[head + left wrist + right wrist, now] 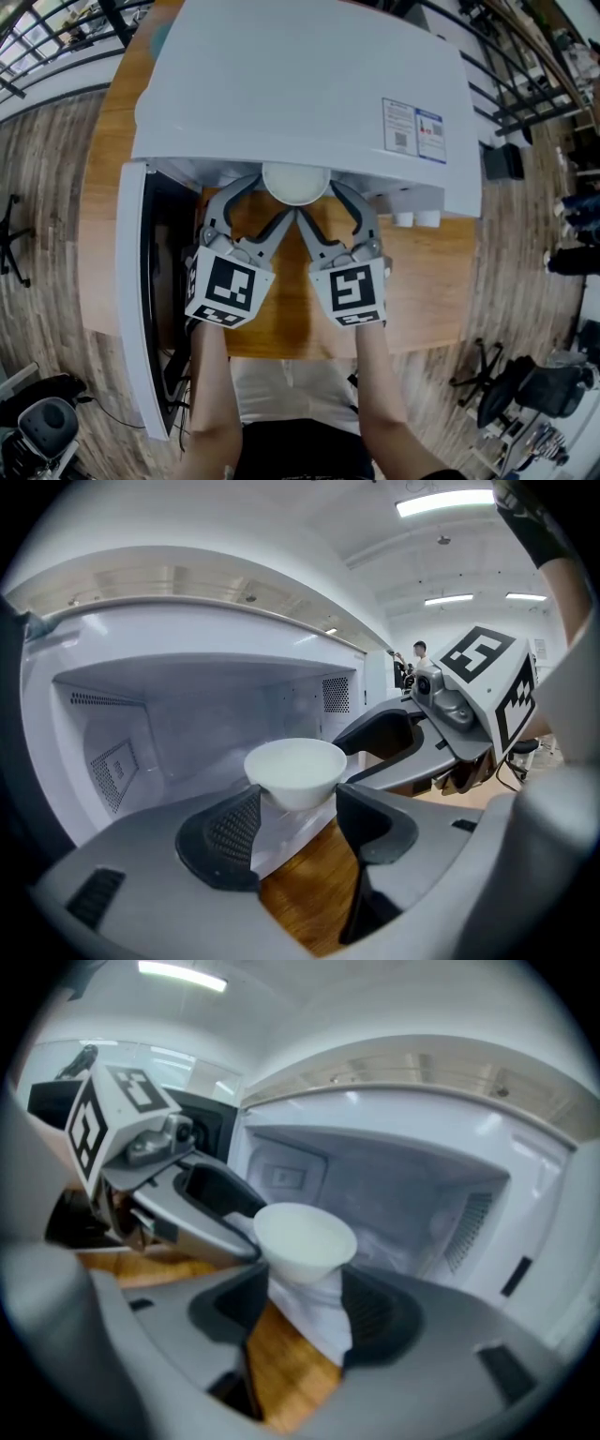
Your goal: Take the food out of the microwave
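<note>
White bowl hangs at the mouth of the open microwave, over the near edge of the wooden surface, with the door swung out at the left. Its lower body is pinched by the left hand-held gripper and the right hand-held gripper, each from its own side, jaws set wide with pads against it.
</note>
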`<state>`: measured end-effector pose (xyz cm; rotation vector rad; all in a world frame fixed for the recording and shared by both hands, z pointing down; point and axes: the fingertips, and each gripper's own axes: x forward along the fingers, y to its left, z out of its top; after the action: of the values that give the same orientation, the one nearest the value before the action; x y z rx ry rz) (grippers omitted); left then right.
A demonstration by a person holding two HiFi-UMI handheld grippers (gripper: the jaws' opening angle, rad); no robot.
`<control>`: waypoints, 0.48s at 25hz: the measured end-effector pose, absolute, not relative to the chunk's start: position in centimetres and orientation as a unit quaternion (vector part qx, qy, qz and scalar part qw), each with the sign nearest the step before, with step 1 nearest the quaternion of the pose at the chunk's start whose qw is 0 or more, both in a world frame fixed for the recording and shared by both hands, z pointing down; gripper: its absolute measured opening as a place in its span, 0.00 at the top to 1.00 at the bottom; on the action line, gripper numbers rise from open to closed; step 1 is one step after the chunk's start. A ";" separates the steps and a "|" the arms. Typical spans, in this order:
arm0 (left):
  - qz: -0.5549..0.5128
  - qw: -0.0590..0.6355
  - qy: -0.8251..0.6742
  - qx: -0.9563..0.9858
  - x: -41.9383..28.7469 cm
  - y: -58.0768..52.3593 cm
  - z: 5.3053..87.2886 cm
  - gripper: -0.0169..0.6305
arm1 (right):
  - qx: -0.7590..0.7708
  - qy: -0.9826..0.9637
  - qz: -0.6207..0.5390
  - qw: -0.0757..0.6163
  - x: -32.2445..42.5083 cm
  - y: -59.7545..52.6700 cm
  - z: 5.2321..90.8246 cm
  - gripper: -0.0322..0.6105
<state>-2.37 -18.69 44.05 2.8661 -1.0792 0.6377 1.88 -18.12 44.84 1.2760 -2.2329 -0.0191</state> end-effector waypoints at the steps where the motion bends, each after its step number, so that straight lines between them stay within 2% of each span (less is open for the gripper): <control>1: 0.204 0.007 -0.345 0.916 -2.3 -18.3 44.0 0.55 | 0.477 -0.834 -0.008 0.279 2.0 -17.8 44.7 0.55; 12: 0.219 0.018 -0.357 0.908 -1.7 -13.6 45.0 0.55 | 0.462 -0.841 -0.002 0.280 2.7 -13.2 45.4 0.55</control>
<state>-1.71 -13.55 45.04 2.8192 -1.1098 0.6797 2.74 -13.24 45.44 1.2392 -2.2561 -0.0052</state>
